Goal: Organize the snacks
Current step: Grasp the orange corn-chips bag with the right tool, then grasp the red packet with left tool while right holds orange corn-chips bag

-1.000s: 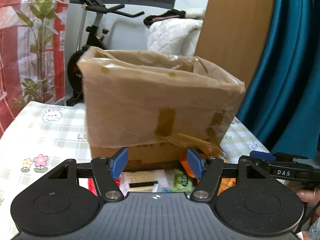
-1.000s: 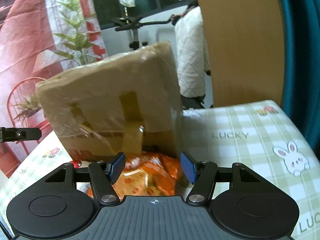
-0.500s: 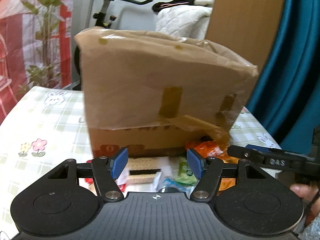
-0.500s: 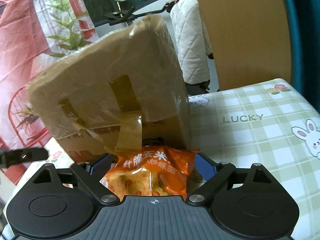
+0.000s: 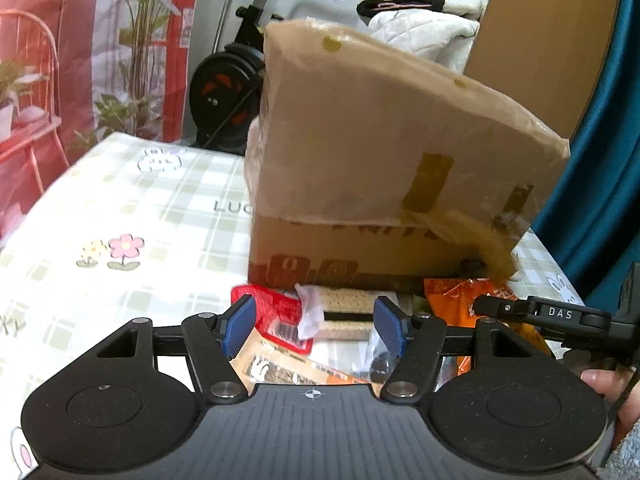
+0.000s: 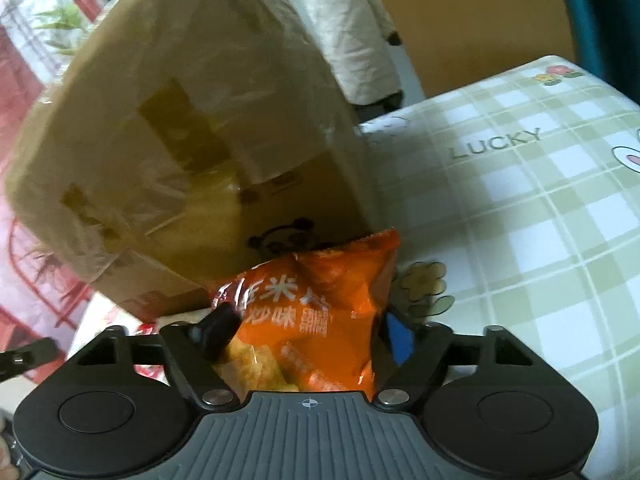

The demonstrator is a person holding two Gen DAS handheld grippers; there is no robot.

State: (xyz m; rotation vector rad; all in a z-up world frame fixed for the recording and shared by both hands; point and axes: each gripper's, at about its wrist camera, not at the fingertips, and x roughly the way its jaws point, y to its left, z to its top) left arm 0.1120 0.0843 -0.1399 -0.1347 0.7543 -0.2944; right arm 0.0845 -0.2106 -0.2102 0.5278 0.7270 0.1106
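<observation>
L wrist view: left gripper point(image 5: 315, 329) wide open, holds nothing, above snack packets point(image 5: 280, 320) lying at foot of taped cardboard box point(image 5: 384, 184) on checked tablecloth point(image 5: 100, 216); exercise bike point(image 5: 232, 80), teal curtain point(image 5: 608, 160) behind.
R wrist view: right gripper point(image 6: 310, 330) clamped on orange chip bag point(image 6: 316, 312), just in front of box point(image 6: 172, 152); cloth point(image 6: 520, 200) reads LUCKY.

left wrist: low, close, facing cardboard box point(image 5: 384, 184) | right wrist: closer, tilted | shared: box, orange snack bag point(image 6: 320, 312)

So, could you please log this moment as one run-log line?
right gripper: around orange snack bag | left gripper: open, empty | cardboard box: behind snacks
</observation>
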